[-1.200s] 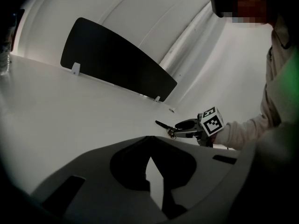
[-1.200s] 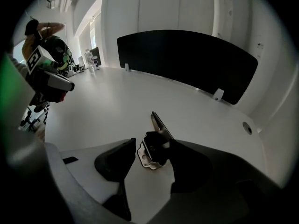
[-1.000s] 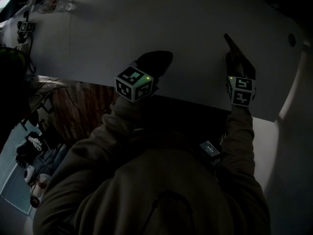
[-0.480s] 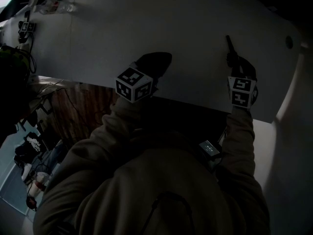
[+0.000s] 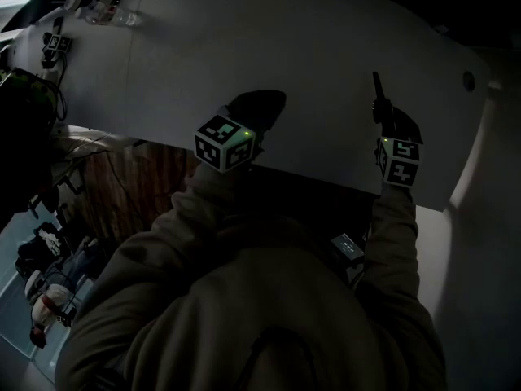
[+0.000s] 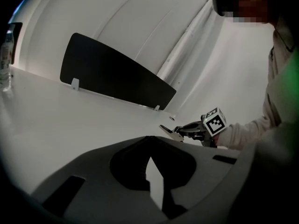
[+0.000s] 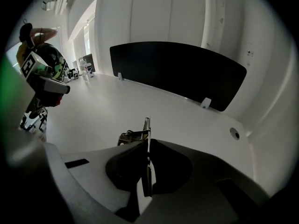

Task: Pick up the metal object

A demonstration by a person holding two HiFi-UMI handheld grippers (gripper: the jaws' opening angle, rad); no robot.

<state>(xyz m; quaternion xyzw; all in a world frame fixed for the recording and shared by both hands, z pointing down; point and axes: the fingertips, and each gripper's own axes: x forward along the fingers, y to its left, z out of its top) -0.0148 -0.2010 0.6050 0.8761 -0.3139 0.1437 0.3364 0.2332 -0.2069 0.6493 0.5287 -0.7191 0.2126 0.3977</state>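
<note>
A thin metal object (image 7: pixel 146 125), a flat strip with a small bracket on its left side, sticks up between the jaws of my right gripper (image 7: pixel 147 141), which is shut on it. In the head view it shows as a dark sliver (image 5: pixel 377 88) ahead of the right gripper (image 5: pixel 383 111), over the white table (image 5: pixel 285 39). The left gripper view shows the metal object (image 6: pixel 169 131) held just above the table. My left gripper (image 5: pixel 256 104) rests at the table's near edge; its tips (image 6: pixel 149 139) meet with nothing between them.
A black divider panel (image 7: pixel 177 73) stands along the table's far edge. A round cable hole (image 7: pixel 234 133) lies at the right. A bottle (image 6: pixel 4 55) and small items (image 5: pixel 106 10) sit at the far left corner. A white wall runs on the right.
The right gripper's jaws have closed onto the metal object and it has shifted slightly nearer. The left gripper has stayed put.
</note>
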